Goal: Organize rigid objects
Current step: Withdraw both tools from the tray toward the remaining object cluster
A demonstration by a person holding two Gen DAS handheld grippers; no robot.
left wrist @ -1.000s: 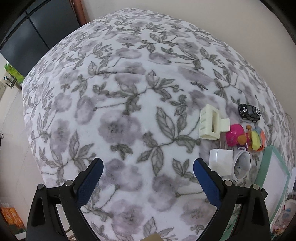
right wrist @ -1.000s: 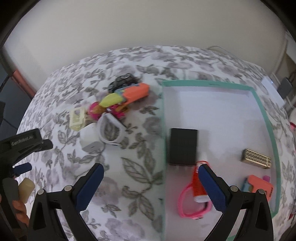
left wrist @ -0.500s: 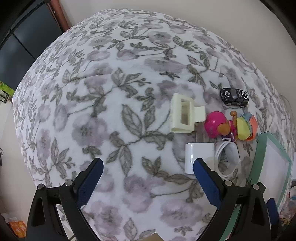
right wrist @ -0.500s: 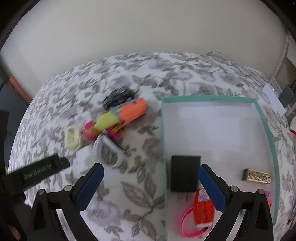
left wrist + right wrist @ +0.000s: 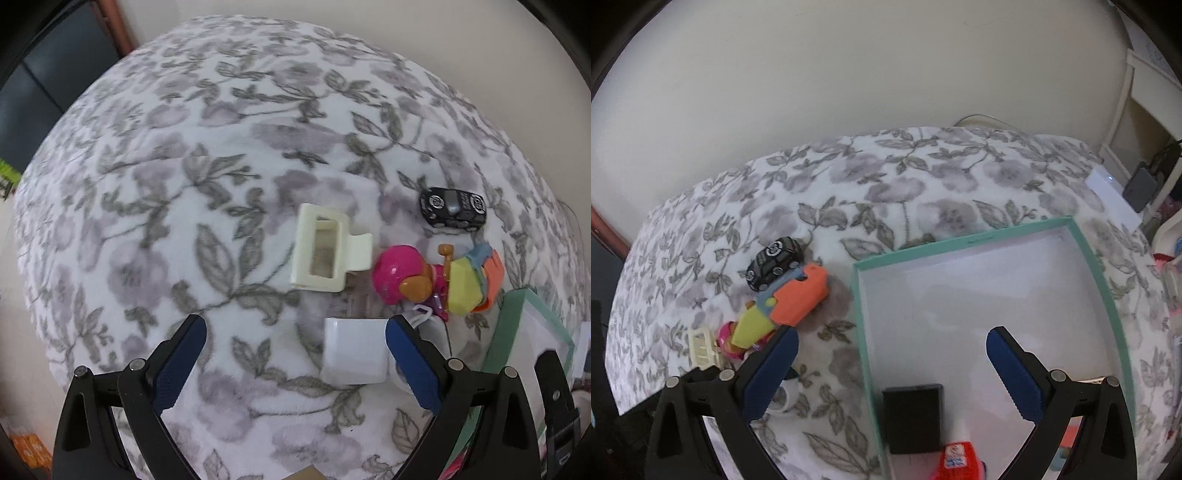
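On the floral blanket [image 5: 184, 177] lie a cream hair claw [image 5: 325, 251], a white charger block [image 5: 354, 350], a pink toy figure [image 5: 399, 277], a yellow-orange toy [image 5: 476, 280] and a black toy car [image 5: 452, 208]. My left gripper [image 5: 293, 350] is open and empty, its right finger beside the charger. My right gripper [image 5: 890, 363] is open and empty above the left part of the teal-rimmed white box [image 5: 967, 245]. The box holds a black block [image 5: 912, 417] and a red item [image 5: 955, 461]. The car [image 5: 774, 262] and orange toy [image 5: 798, 295] lie left of the box.
A cream wall [image 5: 849, 92] stands behind the bed. A white device [image 5: 1115, 195] and a dark adapter [image 5: 1139, 188] sit at the far right. A dark cabinet [image 5: 44, 96] stands at the left. The box's green rim [image 5: 509, 332] borders the toys on the right.
The left gripper moved toward the toy pile, so the charger now sits by its right finger. The right gripper moved forward over the box, with the black block nearer its fingers.
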